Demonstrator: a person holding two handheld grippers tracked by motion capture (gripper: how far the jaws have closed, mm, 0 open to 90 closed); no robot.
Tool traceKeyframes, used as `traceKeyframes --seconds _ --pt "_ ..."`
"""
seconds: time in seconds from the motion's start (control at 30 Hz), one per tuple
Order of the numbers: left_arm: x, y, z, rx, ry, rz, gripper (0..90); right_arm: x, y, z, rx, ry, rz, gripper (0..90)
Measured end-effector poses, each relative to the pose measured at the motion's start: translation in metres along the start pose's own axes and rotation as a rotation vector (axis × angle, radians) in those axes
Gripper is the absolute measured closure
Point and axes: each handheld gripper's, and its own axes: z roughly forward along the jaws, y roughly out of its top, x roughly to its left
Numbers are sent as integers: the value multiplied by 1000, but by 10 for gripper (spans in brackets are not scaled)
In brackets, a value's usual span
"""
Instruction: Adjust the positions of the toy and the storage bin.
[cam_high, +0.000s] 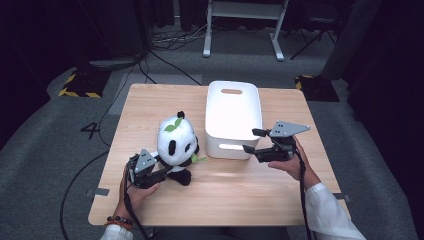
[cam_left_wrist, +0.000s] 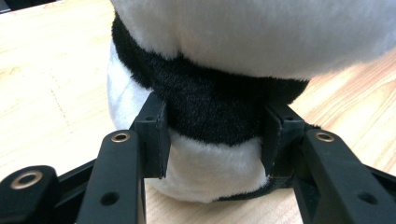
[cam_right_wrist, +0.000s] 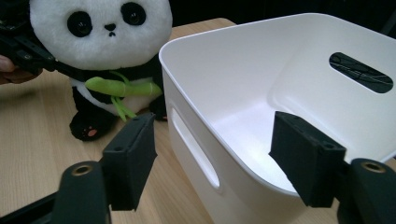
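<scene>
A plush panda (cam_high: 176, 140) with a green bamboo sprig sits upright on the wooden table (cam_high: 225, 200), left of a white plastic bin (cam_high: 227, 150). My left gripper (cam_high: 167, 172) comes in from the panda's left rear and is shut on its body. In the left gripper view both pads (cam_left_wrist: 156, 135) press into the fur of the panda (cam_left_wrist: 210, 93) at its black band. My right gripper (cam_high: 250, 141) stands open at the bin's near right corner. In the right gripper view its jaws straddle the bin's near wall (cam_right_wrist: 196, 135) without touching it, and the panda (cam_right_wrist: 100, 32) faces the camera.
The bin has slot handles in its end walls and nothing inside it. Beyond the table's far edge are floor cables (cam_high: 165, 55) and a white stand's legs (cam_high: 240, 30). A hazard-striped block (cam_high: 80, 85) lies on the floor at the far left.
</scene>
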Motion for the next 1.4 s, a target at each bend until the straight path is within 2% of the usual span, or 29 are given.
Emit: traceKeyframes --seconds 0.33,0.53,0.67,0.8,0.93,1.17,1.4 --pt "3 3 7 -5 -21 -15 520 -4 -1 11 33 20 -3 420" --pt "3 5 12 -10 -27 -25 521 -6 0 16 53 19 -11 436" --pt "2 8 17 -10 -32 -22 521 -8 -1 22 89 23 -17 472" --pt "2 10 20 -6 -40 -19 520 -13 -4 26 105 42 -6 532" --pt "3 12 22 -7 -49 -27 520 -16 -3 26 107 48 -10 635" --pt "-2 15 27 -2 -54 -31 518 -20 -3 24 113 140 -32 739" --pt "-8 18 30 4 -54 -29 517 -16 -6 12 134 197 -103 833"
